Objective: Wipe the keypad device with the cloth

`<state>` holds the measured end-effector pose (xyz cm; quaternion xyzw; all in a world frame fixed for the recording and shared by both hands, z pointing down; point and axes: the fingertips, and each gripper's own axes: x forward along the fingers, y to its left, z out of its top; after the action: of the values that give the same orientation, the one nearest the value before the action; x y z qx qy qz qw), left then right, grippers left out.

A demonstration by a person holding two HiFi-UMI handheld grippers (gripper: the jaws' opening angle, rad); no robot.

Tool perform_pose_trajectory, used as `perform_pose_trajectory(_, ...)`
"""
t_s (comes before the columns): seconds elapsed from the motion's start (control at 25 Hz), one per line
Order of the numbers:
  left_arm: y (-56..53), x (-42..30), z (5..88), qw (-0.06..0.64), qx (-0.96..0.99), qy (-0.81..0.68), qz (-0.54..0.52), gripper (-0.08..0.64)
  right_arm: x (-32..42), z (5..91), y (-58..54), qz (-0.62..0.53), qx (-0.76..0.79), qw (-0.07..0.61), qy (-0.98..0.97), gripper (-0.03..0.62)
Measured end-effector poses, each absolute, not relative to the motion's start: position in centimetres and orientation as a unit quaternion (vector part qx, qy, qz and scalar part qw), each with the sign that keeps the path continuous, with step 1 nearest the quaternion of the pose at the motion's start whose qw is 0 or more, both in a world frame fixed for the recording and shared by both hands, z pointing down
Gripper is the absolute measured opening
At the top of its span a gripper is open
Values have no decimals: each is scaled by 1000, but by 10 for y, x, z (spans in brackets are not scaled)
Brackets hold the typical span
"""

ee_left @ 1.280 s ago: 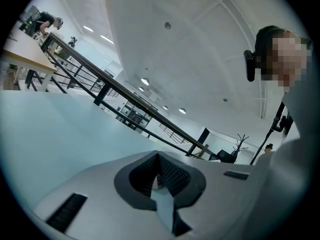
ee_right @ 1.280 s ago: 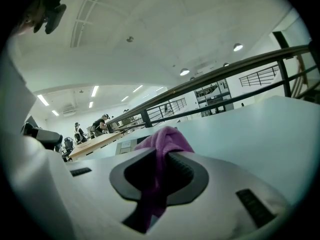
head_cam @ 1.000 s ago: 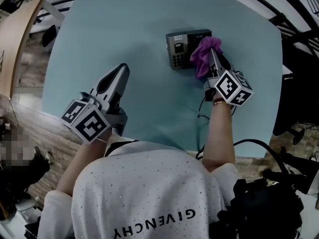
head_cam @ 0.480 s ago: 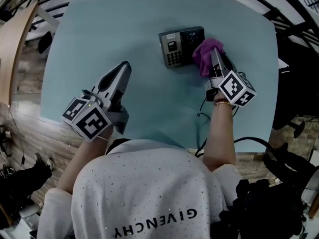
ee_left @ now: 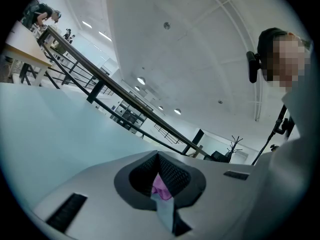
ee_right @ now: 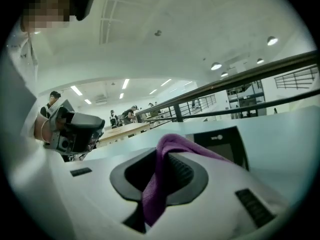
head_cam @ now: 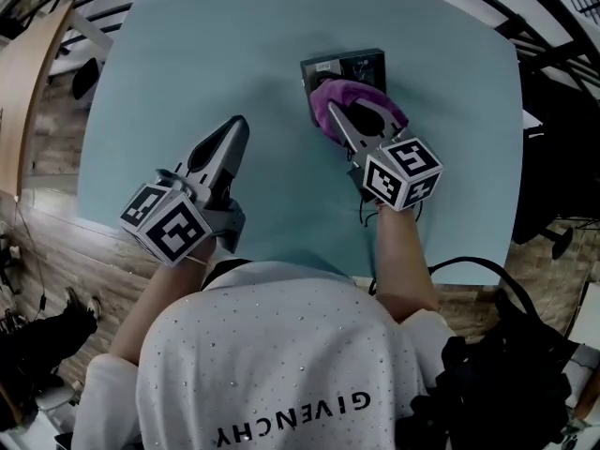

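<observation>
Shifted left since half a second ago, the right gripper (head_cam: 336, 112) clamps the purple cloth (head_cam: 349, 95) and lays it over most of the keypad device (head_cam: 364, 64) on the worktop (head_cam: 216, 45). Well apart, the left gripper (head_cam: 232, 129) hovers with jaws together, seemingly empty.

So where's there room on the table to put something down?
The biggest bare patch of the table is the far left, from its left edge to the keypad device. A narrower bare strip runs right of the device. It is crowded at the device, where the right gripper holds the cloth, and near the front by the left gripper.
</observation>
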<state>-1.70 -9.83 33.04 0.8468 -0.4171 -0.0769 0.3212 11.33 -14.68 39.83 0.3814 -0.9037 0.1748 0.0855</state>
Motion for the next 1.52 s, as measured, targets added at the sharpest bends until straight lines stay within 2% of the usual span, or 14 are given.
perform_pose_trajectory(0.16,-97,-24,333,324,841,-426,-81,-8,90,410,-138,153,347,123,-917,57)
perform_pose_trajectory(0.32,-95,-28,335,327,837,-432,-82,-8,101,422,-145,158,375,144,-902,57)
perform_pose_trajectory(0.56,-89,-28,343,338,831,-436,-70,-8,133,430,-158,210,420,110,-876,58)
perform_pose_trajectory(1.52,-94,-33,361,349,828,-436,-43,-8,207,431,-192,210,513,52,-831,58)
